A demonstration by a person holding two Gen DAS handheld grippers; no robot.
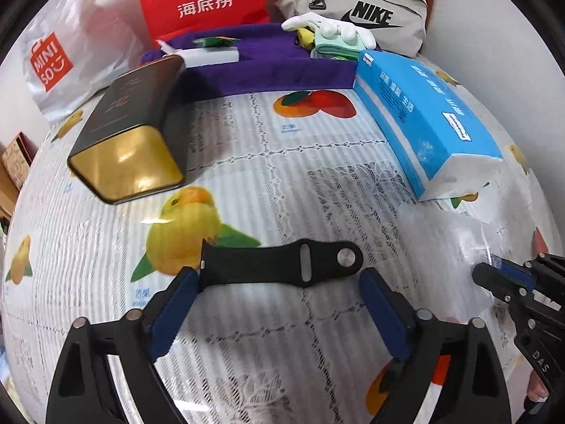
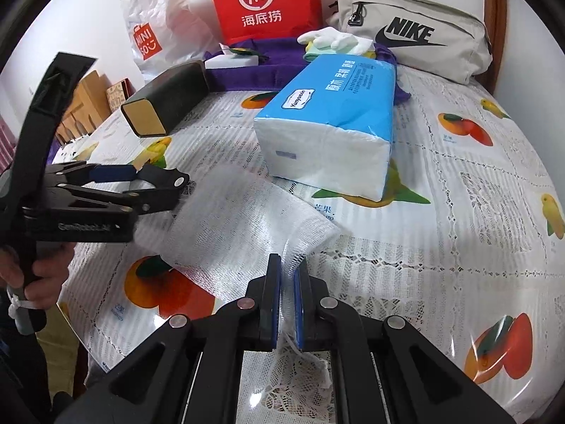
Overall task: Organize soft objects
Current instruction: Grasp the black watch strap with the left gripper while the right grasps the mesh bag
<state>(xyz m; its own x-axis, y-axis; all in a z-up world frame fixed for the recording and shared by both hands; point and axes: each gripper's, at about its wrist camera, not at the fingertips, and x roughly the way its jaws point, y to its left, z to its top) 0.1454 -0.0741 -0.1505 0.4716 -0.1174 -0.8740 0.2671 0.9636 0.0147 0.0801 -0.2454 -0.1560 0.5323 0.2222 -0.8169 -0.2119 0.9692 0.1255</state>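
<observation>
A black rubber watch strap [image 1: 282,263] lies flat on the fruit-print tablecloth [image 1: 282,162]. My left gripper [image 1: 279,282] is open, its blue pads on either side of the strap's near edge. My right gripper [image 2: 289,275] is shut on one end of a white mesh cloth [image 2: 240,226] that trails across the table to the left. The right gripper shows at the right edge of the left wrist view [image 1: 508,279]. The left gripper shows in the right wrist view [image 2: 141,180]. A purple tray [image 1: 268,67] at the back holds a white glove [image 1: 317,23] and folded green cloth [image 1: 335,47].
A blue tissue pack [image 1: 423,116] lies right of centre, also in the right wrist view [image 2: 335,113]. A black and gold tin [image 1: 130,130] lies on the left. A red bag [image 1: 201,0], a Miniso bag [image 1: 53,60] and a Nike pouch [image 1: 367,17] stand along the back wall.
</observation>
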